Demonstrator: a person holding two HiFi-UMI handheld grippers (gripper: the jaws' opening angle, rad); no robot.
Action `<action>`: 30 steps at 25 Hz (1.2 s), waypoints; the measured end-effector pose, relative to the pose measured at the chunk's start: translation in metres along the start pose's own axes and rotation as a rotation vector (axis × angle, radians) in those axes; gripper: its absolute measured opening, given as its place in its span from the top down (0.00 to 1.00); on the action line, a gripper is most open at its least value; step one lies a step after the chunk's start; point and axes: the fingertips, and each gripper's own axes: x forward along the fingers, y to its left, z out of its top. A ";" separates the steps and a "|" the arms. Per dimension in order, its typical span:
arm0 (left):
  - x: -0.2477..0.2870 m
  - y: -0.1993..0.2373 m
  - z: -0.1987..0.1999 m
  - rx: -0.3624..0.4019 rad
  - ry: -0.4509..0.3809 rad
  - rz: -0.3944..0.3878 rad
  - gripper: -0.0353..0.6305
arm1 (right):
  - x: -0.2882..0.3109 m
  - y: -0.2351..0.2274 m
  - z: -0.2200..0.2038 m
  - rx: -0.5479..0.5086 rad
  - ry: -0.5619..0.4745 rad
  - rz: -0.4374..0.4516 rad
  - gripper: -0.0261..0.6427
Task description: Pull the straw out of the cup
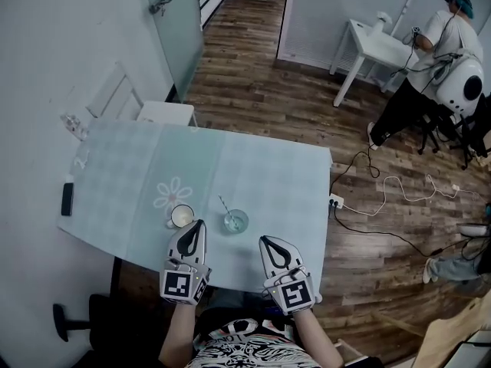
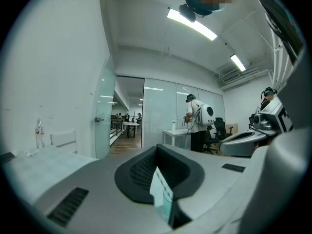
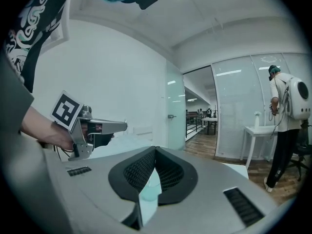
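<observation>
The left gripper (image 1: 200, 225) has jaws together, empty; right gripper (image 1: 264, 241) likewise. The glass cup (image 1: 235, 221) with straw (image 1: 223, 205) stands just ahead, between both tips, untouched.

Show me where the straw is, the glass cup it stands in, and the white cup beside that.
straw (image 1: 224, 206), head view, middle of the stem above the rim.
glass cup (image 1: 245, 221), head view, right side of its rim.
white cup (image 1: 182, 216), head view, middle of its open top.
</observation>
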 end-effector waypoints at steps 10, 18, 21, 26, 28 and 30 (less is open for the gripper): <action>0.007 -0.014 -0.019 -0.023 0.047 0.036 0.91 | -0.010 -0.002 -0.005 -0.025 -0.040 0.075 0.92; 0.011 -0.020 -0.035 -0.033 0.119 0.064 0.90 | -0.011 -0.008 -0.009 -0.020 -0.041 0.097 0.92; 0.010 -0.017 -0.037 -0.034 0.133 0.082 0.90 | -0.008 -0.012 -0.008 -0.009 -0.031 0.092 0.92; 0.014 -0.014 -0.043 -0.036 0.151 0.086 0.90 | -0.003 -0.014 -0.012 -0.002 -0.012 0.107 0.92; 0.018 -0.011 -0.046 -0.044 0.155 0.087 0.90 | 0.003 -0.016 -0.015 -0.008 0.002 0.112 0.92; 0.023 -0.010 -0.050 -0.055 0.162 0.086 0.90 | 0.008 -0.016 -0.018 -0.022 0.009 0.121 0.92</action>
